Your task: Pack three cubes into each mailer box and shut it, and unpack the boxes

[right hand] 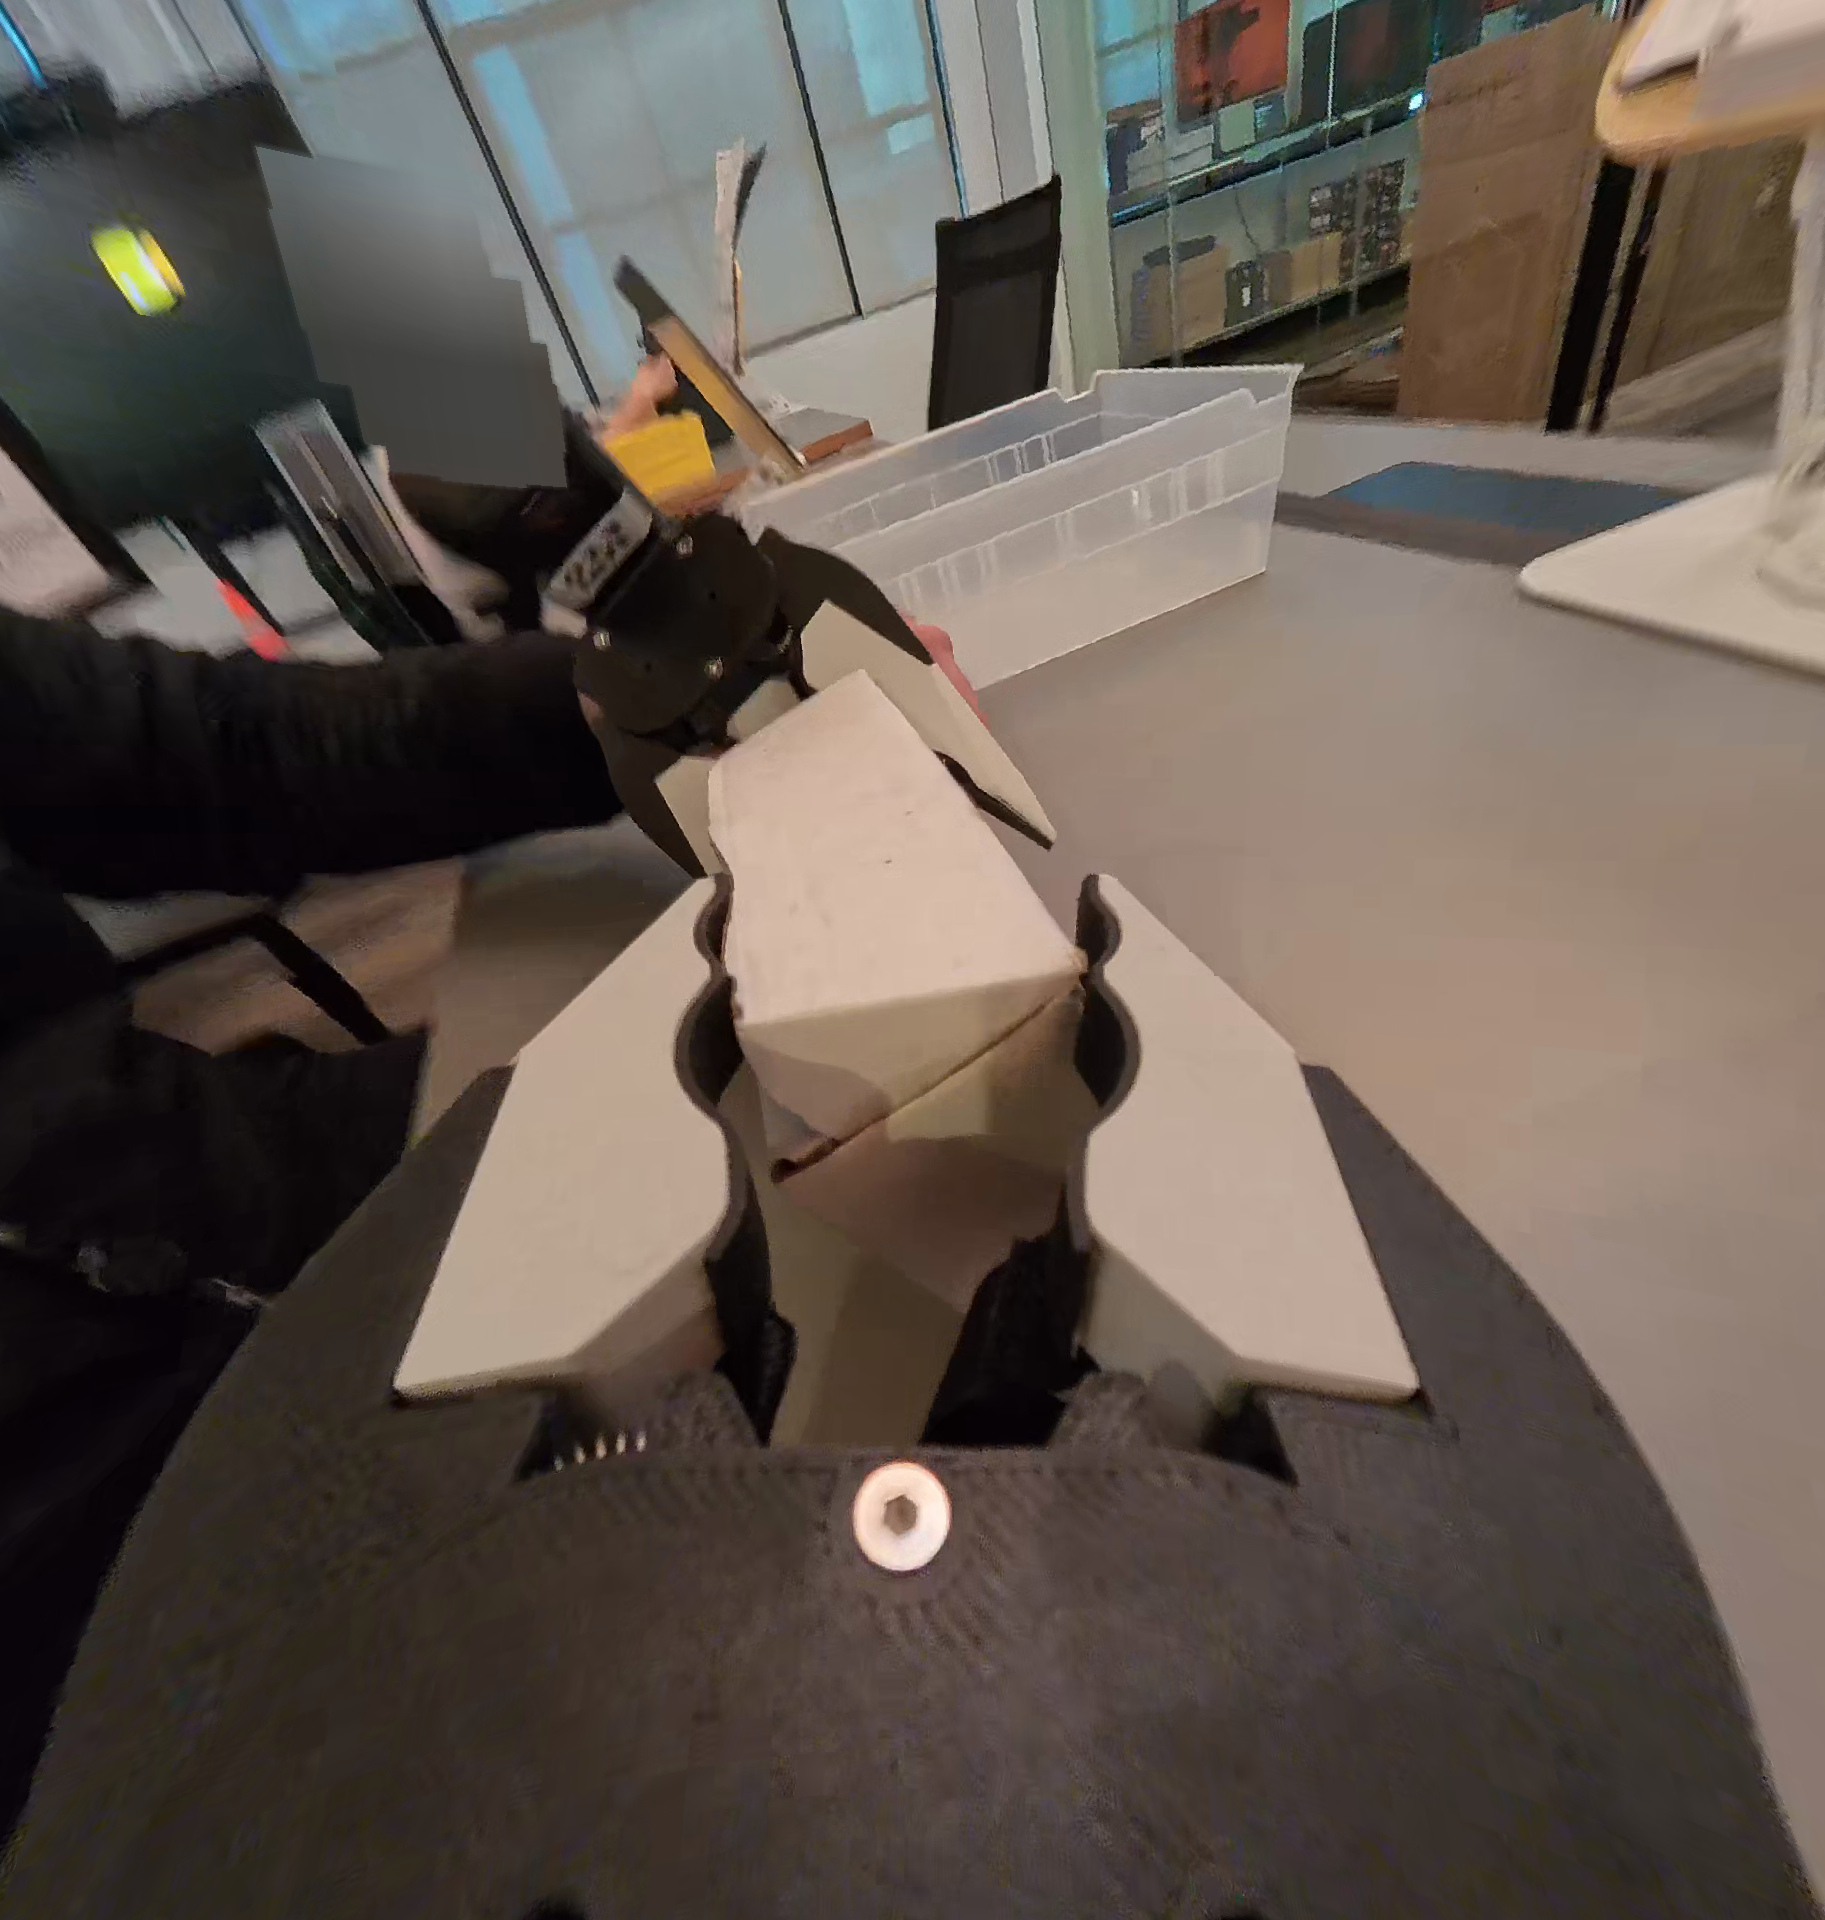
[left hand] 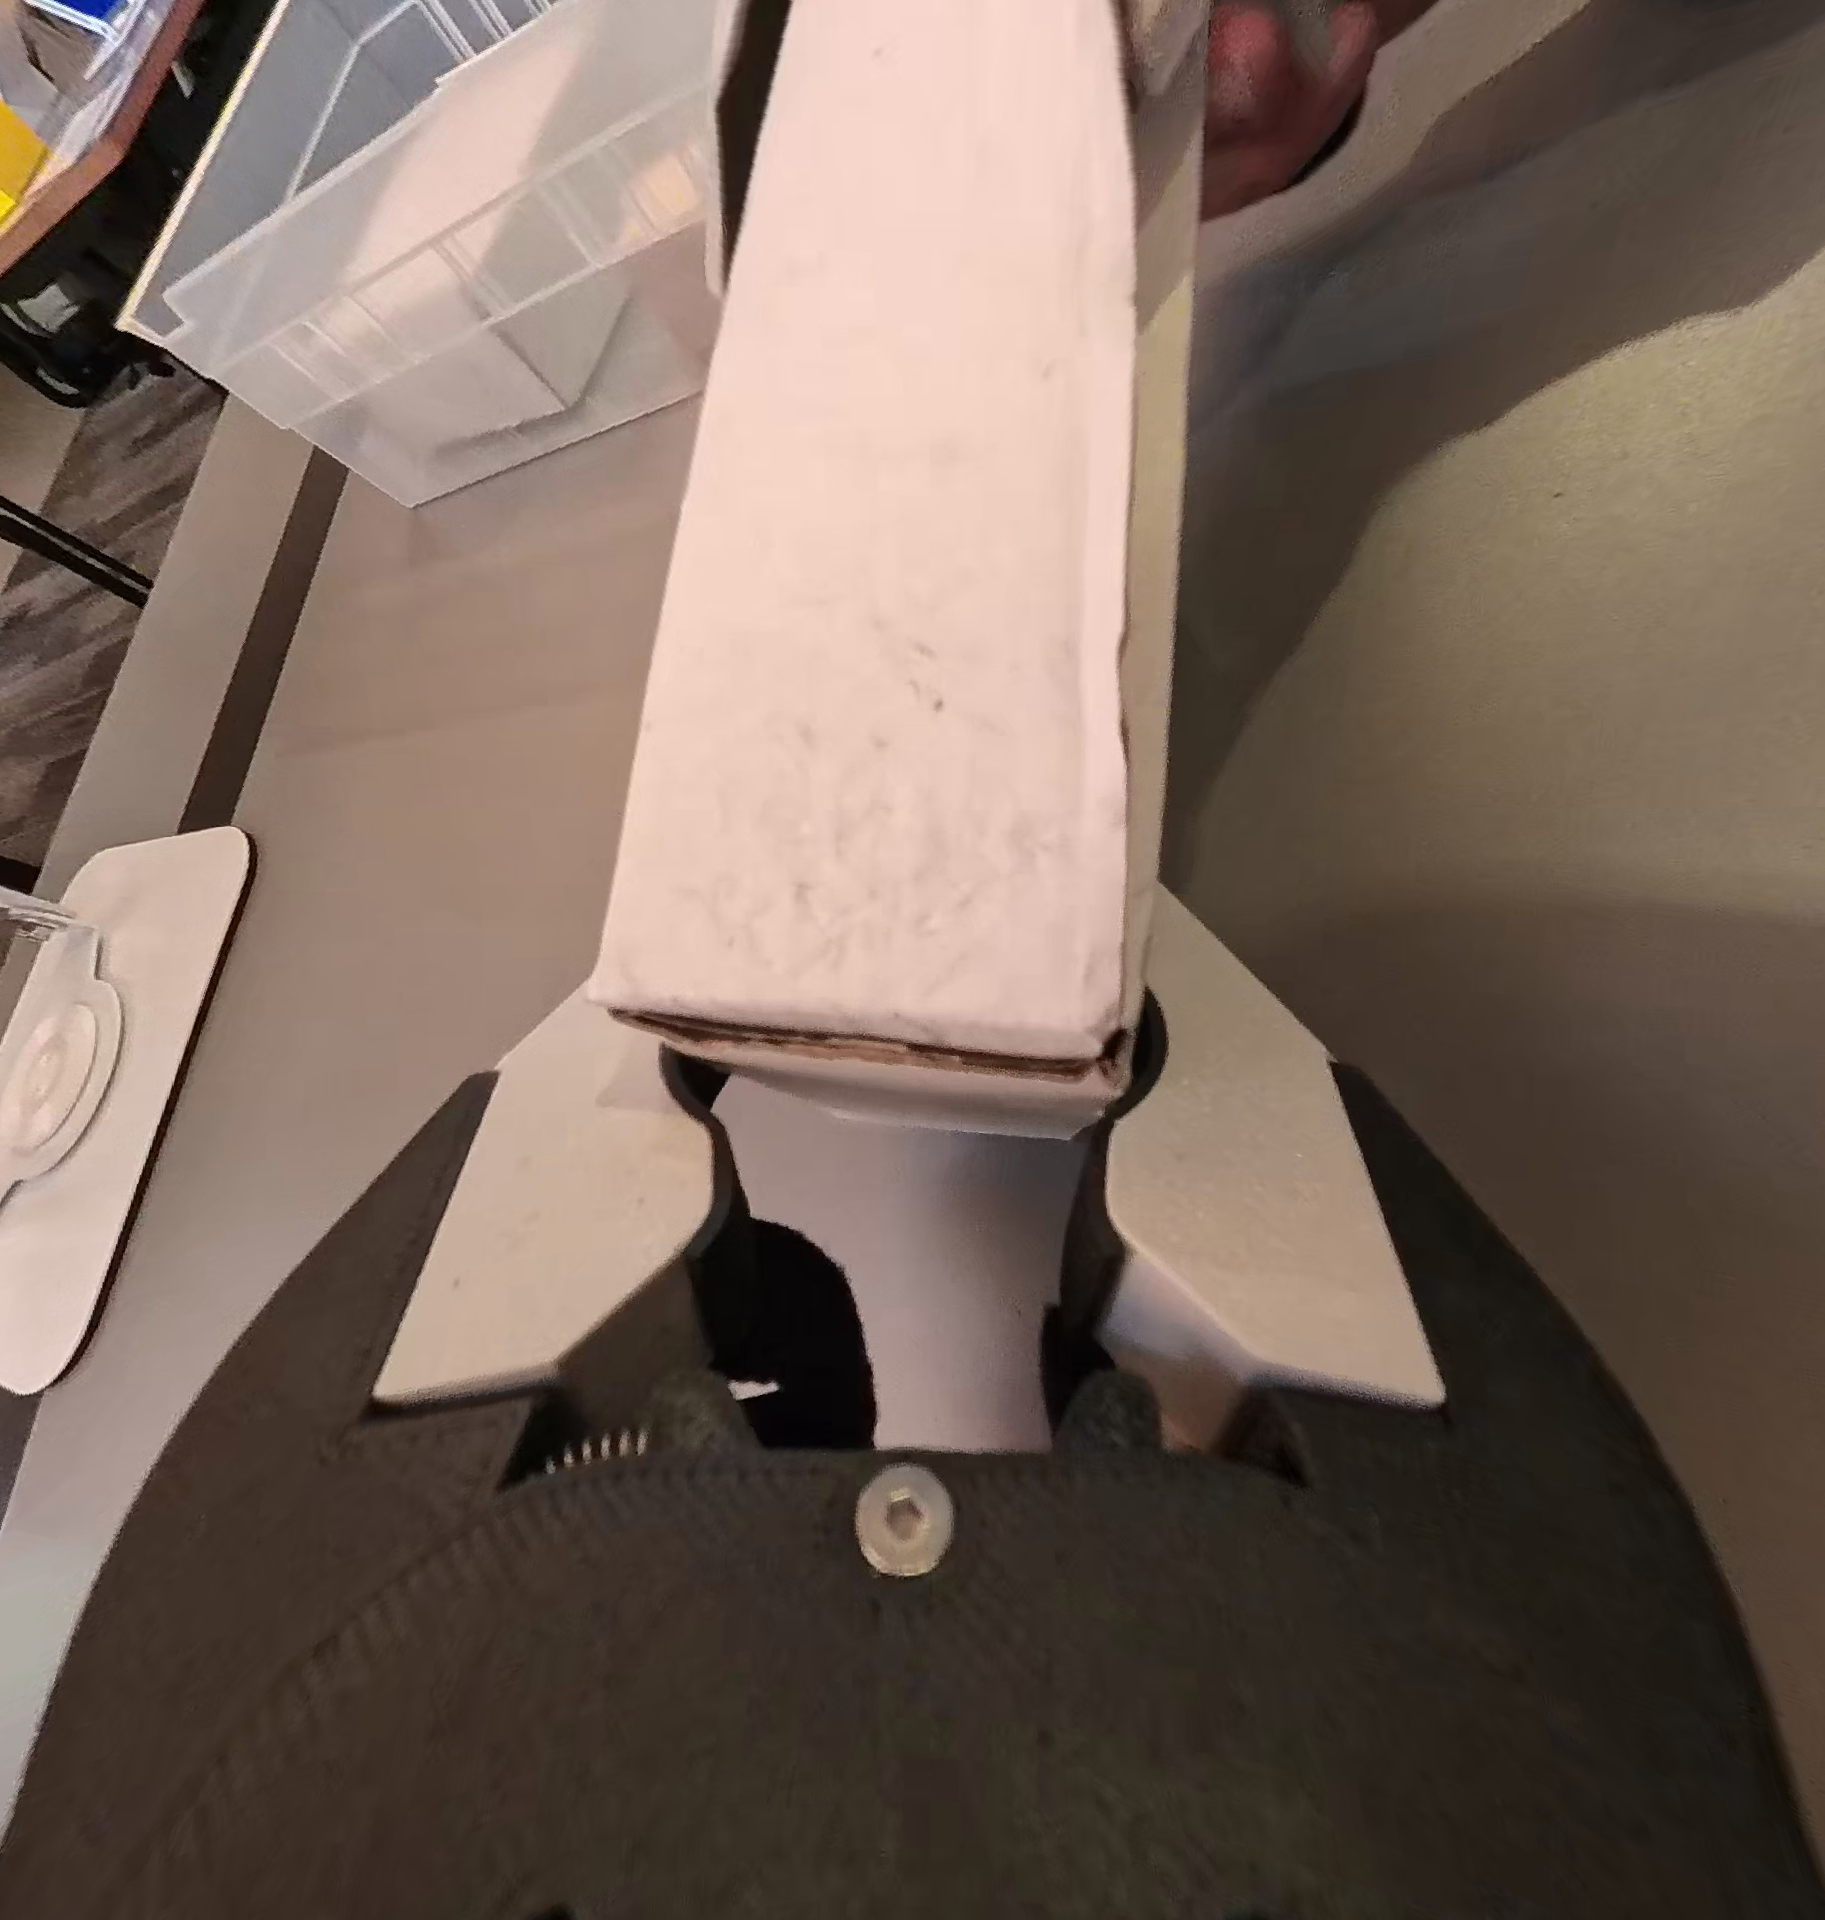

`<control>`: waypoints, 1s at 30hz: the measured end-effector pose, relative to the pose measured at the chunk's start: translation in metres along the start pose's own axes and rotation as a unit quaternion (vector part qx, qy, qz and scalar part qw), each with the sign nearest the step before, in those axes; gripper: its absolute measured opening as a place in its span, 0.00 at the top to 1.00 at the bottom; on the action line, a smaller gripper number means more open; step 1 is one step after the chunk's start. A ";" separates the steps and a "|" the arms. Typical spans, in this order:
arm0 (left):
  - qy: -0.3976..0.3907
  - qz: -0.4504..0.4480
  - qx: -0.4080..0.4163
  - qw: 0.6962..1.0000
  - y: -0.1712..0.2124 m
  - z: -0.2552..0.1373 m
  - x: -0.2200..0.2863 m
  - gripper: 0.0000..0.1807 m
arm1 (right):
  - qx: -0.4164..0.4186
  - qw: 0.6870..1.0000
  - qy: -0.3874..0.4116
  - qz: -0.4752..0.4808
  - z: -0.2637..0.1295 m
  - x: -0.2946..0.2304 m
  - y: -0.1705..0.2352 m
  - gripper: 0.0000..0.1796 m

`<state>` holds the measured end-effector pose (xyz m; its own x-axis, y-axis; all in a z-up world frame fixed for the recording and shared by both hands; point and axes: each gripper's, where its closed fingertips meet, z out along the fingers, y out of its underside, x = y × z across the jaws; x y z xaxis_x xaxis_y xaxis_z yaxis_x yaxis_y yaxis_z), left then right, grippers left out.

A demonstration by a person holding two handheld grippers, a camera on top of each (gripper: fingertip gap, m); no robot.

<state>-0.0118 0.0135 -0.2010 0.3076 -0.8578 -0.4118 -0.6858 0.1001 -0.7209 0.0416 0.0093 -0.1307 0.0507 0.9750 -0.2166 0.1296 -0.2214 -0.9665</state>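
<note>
Above the smooth grey table [right hand: 1407, 831], a long white mailer box [right hand: 866, 883] hangs lifted between the two tools, its corrugated cardboard scuffed and faintly creased, the raw brown edge of its board showing at the near end in the left wrist view [left hand: 887, 675]. Its lid is folded shut, though one end flap gapes a little at the seam in the right wrist view.

The left gripper [left hand: 908, 1070] clamps one end of the box between its pale, flat-faced fingers [left hand: 565, 1226], set in a black, ribbed printed body; seen from the other side [right hand: 846, 769], it pinches the far end, held by an arm in a black sleeve [right hand: 264, 758]. The right gripper [right hand: 897, 997] grips the opposite end, its scalloped inner edges pressed to the box's sides.

Beyond, a translucent plastic bin [right hand: 1043, 520] with ribbed walls stands on the table, well apart from the box. A flat white rounded-corner board [left hand: 129, 1091] lies near the table's left edge.
</note>
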 end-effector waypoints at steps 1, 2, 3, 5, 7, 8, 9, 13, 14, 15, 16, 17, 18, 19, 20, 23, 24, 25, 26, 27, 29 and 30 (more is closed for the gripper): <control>0.000 -0.003 0.000 1.000 0.000 0.000 0.000 0.61 | -0.010 0.999 0.015 -0.041 -0.001 -0.001 0.001 0.65; 0.000 -0.003 -0.001 1.000 0.000 0.000 0.000 0.61 | -0.032 0.996 0.037 -0.076 -0.002 0.000 0.003 0.65; 0.000 0.000 -0.005 1.000 0.000 0.000 0.001 0.61 | -0.058 0.989 0.062 -0.119 -0.003 0.001 0.004 0.65; 0.004 -0.007 -0.009 1.000 -0.001 0.001 0.001 0.61 | -0.090 0.968 0.101 -0.211 -0.004 -0.001 -0.002 0.70; 0.006 -0.009 -0.012 1.000 -0.001 0.002 0.001 0.61 | -0.131 0.924 0.144 -0.329 -0.001 -0.003 -0.007 0.74; 0.007 -0.015 -0.014 1.000 0.000 0.002 0.000 0.61 | -0.148 0.895 0.163 -0.388 0.000 -0.004 -0.008 0.77; 0.008 -0.017 -0.013 1.000 0.000 0.003 0.000 0.61 | -0.164 0.868 0.176 -0.435 0.002 -0.006 -0.008 0.82; 0.004 -0.032 -0.012 0.999 0.001 0.003 -0.001 0.61 | -0.176 0.794 0.221 -0.538 0.008 -0.003 -0.005 0.98; 0.003 -0.031 -0.012 0.999 0.001 0.003 -0.001 0.61 | -0.164 0.815 0.217 -0.511 0.008 -0.004 -0.007 0.99; 0.002 -0.029 -0.014 0.999 0.000 0.003 -0.001 0.62 | -0.156 0.839 0.209 -0.478 0.008 -0.005 -0.009 0.99; 0.001 -0.027 -0.016 0.999 0.001 0.003 -0.001 0.62 | -0.153 0.856 0.205 -0.449 0.007 -0.004 -0.011 0.99; 0.001 -0.017 -0.016 1.000 0.000 0.003 -0.001 0.62 | -0.148 0.868 0.207 -0.426 0.007 -0.003 -0.016 0.99; 0.000 -0.010 -0.020 1.000 0.000 0.003 0.000 0.62 | -0.141 0.886 0.199 -0.394 0.006 -0.004 -0.021 1.00; -0.003 -0.002 -0.024 1.000 -0.001 0.003 0.001 0.62 | -0.141 0.906 0.184 -0.353 0.005 -0.004 -0.024 1.00; -0.004 -0.003 -0.026 1.000 -0.001 0.004 0.001 0.62 | -0.145 0.918 0.173 -0.325 0.005 -0.002 -0.028 1.00; -0.009 0.001 -0.025 1.000 -0.002 0.005 0.001 0.62 | -0.164 0.925 0.172 -0.298 0.006 0.007 -0.036 1.00; -0.014 0.005 -0.026 1.000 -0.002 0.005 0.001 0.62 | -0.171 0.933 0.159 -0.272 0.007 0.009 -0.037 1.00; -0.019 0.011 -0.026 0.999 -0.003 0.005 0.001 0.62 | -0.179 0.940 0.144 -0.250 0.007 0.011 -0.038 1.00; -0.025 0.016 -0.029 0.999 -0.003 0.005 0.001 0.62 | -0.186 0.945 0.134 -0.234 0.007 0.012 -0.040 1.00; -0.026 0.015 -0.029 0.999 -0.003 0.005 0.001 0.62 | -0.191 0.948 0.128 -0.219 0.007 0.014 -0.040 1.00; -0.027 0.023 -0.027 0.999 -0.004 0.005 0.001 0.62 | -0.206 0.957 0.098 -0.177 0.008 0.015 -0.040 1.00; -0.030 0.025 -0.027 0.999 -0.004 0.005 0.001 0.62 | -0.216 0.958 0.083 -0.172 0.007 0.015 -0.040 1.00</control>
<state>-0.0054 0.0152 -0.2014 0.3093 -0.8210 -0.4799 -0.7358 0.1131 -0.6677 0.0302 0.0326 -0.0964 0.0833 0.9832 0.1627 0.5618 0.0885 -0.8225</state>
